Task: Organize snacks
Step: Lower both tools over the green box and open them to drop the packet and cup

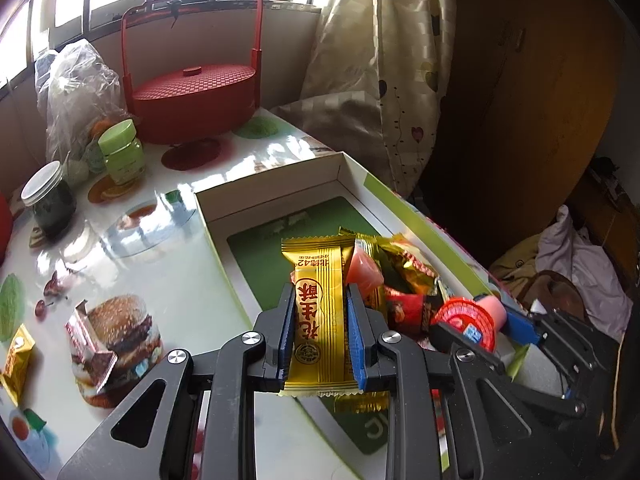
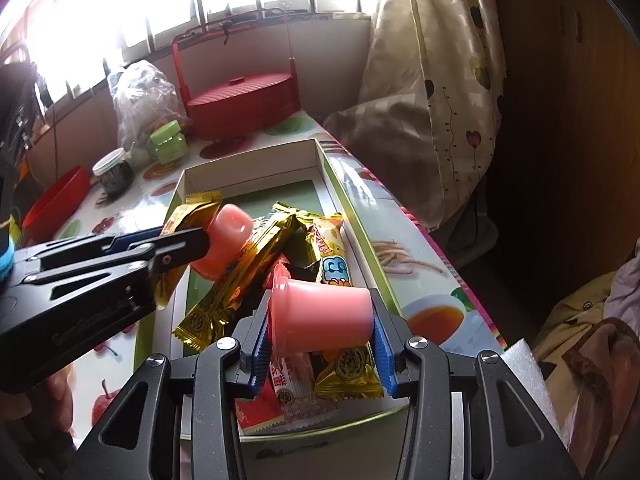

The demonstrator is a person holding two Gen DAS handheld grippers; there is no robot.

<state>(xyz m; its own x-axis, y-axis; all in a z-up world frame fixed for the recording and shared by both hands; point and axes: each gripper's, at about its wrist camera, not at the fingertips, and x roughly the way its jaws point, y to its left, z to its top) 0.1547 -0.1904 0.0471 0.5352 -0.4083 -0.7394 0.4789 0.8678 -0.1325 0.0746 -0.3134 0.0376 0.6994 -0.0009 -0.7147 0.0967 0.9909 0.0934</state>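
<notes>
- So this is mid-sort: both grippers are loaded and hanging over the white cardboard box [image 1: 276, 184] that takes up the middle of both views.
- The left gripper [image 1: 318, 332] is clamped on a gold wrapped bar [image 1: 318, 312], held lengthwise between the blue pads, in the lower middle of the left wrist view. The bar sits above the box's near left side, over the green floor.
- The right gripper [image 2: 320, 344] is clamped on a pink jelly cup [image 2: 324, 316], lying sideways with its red foil lid toward the left pad. In the left wrist view the same cup shows at lower right [image 1: 472, 324].
- The box already has a pile of snacks [image 2: 256, 264] in its near half: gold bars, a second pink cup, some red and orange packets. The far half, upper part of the box, is bare.
- Still out on the bench [image 1: 168, 280]: a brownish-pink wrapped snack [image 1: 90, 340] and a small gold packet [image 1: 16, 360], both at lower left of the left wrist view.
- My guess is the step in hand is dropping these two items into the box. Next move calls for lowering each one to a free spot, ideally toward the bare far half, then letting the pads part.
- After that the two strays at lower left still need picking up.
</notes>
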